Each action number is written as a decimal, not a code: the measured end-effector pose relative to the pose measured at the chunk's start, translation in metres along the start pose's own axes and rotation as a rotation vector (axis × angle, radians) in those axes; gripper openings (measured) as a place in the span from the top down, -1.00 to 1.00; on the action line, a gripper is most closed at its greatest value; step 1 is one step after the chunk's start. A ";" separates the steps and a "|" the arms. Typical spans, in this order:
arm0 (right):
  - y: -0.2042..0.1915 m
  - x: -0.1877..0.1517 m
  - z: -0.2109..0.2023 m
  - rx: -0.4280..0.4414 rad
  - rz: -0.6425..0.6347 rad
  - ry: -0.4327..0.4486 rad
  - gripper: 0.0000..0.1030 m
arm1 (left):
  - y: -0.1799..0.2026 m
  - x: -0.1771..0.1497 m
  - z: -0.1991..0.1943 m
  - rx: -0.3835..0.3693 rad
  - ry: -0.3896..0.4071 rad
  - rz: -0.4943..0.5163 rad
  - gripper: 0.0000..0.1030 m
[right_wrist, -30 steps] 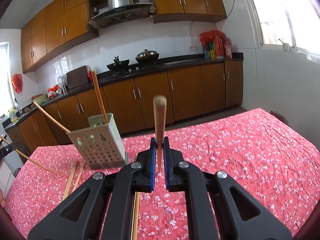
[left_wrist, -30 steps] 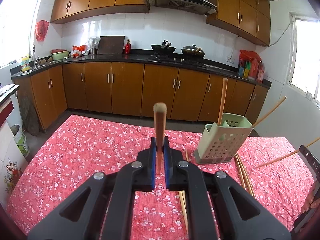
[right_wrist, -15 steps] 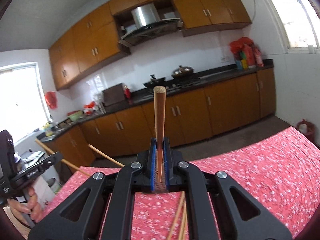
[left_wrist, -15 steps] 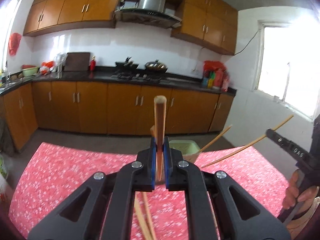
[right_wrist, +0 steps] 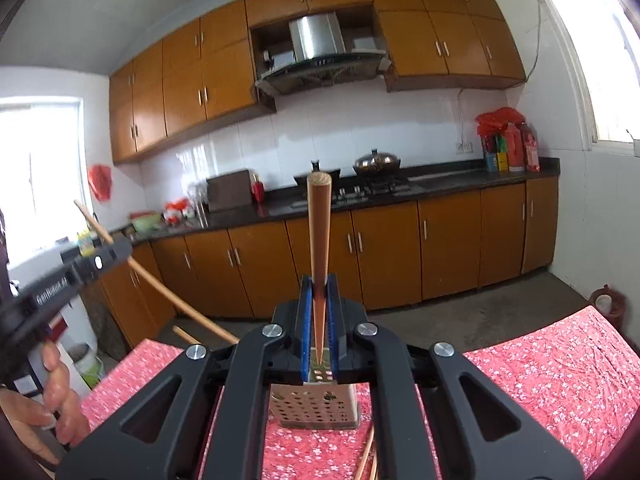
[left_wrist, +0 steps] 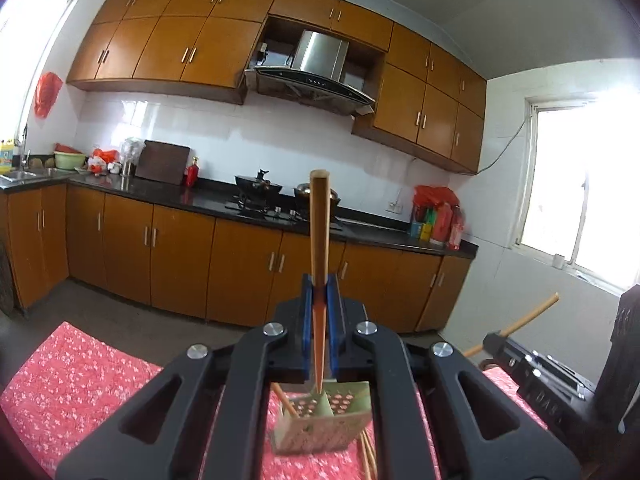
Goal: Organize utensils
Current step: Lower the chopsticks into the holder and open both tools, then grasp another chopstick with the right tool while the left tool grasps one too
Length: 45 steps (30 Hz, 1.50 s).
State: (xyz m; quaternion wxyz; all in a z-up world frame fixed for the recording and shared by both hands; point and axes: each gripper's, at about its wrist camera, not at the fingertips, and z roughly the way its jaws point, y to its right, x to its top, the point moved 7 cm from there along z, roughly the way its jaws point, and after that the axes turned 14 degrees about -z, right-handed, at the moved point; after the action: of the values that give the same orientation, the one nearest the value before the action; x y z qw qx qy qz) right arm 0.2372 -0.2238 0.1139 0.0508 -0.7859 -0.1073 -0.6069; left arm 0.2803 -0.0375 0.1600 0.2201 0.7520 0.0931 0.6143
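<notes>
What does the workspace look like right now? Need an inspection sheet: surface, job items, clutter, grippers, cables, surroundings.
Surface: table under a red floral cloth.
Job's things: green perforated holder standing on the cloth, a chopstick already in it; loose chopsticks lying beside its base.
Clutter: nothing seen on the cloth besides these.
Grippers: left gripper shut on a chopstick pointing up; right gripper shut on another chopstick, also up; both above the holder.
Cables: wall cord by the window, none near the table.
Surroundings: kitchen, wooden cabinets, range hood, pans on the stove.
</notes>
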 end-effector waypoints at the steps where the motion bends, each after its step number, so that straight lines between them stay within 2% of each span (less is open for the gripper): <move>1: 0.000 -0.004 0.003 0.000 0.001 -0.010 0.85 | 0.000 -0.005 0.010 0.010 -0.010 0.008 0.85; 7: 0.003 -0.022 0.028 0.002 0.023 -0.088 0.85 | -0.011 -0.037 0.042 0.034 -0.072 0.016 0.85; 12: -0.001 -0.026 0.036 0.009 0.015 -0.118 0.84 | -0.025 -0.053 0.060 0.057 -0.124 0.009 0.84; 14: -0.002 -0.027 0.036 0.009 0.010 -0.126 0.84 | -0.029 -0.054 0.062 0.069 -0.134 0.008 0.65; 16: -0.002 -0.026 0.034 0.011 0.014 -0.127 0.83 | -0.032 -0.053 0.061 0.075 -0.131 0.003 0.52; 18: 0.000 -0.022 0.032 0.010 0.015 -0.120 0.73 | -0.033 -0.050 0.057 0.077 -0.124 0.002 0.49; 20: 0.002 -0.018 0.027 0.001 0.018 -0.107 0.71 | -0.035 -0.045 0.050 0.081 -0.111 -0.001 0.44; 26: 0.016 -0.017 -0.016 -0.037 0.043 -0.040 0.71 | -0.043 -0.029 0.011 0.091 -0.063 -0.012 0.27; 29: 0.028 -0.039 -0.031 -0.054 0.075 -0.063 0.71 | -0.057 -0.032 -0.014 0.137 -0.066 -0.006 0.22; 32: 0.042 -0.086 -0.028 -0.073 0.115 -0.178 0.71 | -0.081 -0.049 -0.032 0.184 -0.102 -0.012 0.16; 34: 0.049 -0.125 -0.018 -0.069 0.146 -0.283 0.71 | -0.101 -0.066 -0.039 0.228 -0.147 -0.017 0.14; 36: 0.048 -0.169 -0.004 -0.032 0.183 -0.398 0.71 | -0.128 -0.094 -0.039 0.285 -0.225 -0.024 0.14; 39: 0.034 -0.216 0.011 0.021 0.183 -0.516 0.78 | -0.161 -0.132 -0.038 0.364 -0.320 -0.025 0.14; 42: 0.017 -0.244 0.017 0.062 0.180 -0.580 0.78 | -0.183 -0.167 -0.036 0.413 -0.414 -0.038 0.14; 45: 0.006 -0.258 0.022 0.085 0.168 -0.607 0.78 | -0.195 -0.186 -0.040 0.431 -0.463 -0.053 0.14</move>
State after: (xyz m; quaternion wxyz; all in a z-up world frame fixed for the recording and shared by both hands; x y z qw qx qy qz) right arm 0.1970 -0.2521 -0.1406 0.0989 -0.9344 -0.0776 -0.3332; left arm 0.2248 0.0678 -0.0855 0.0868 0.8985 0.1882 0.3870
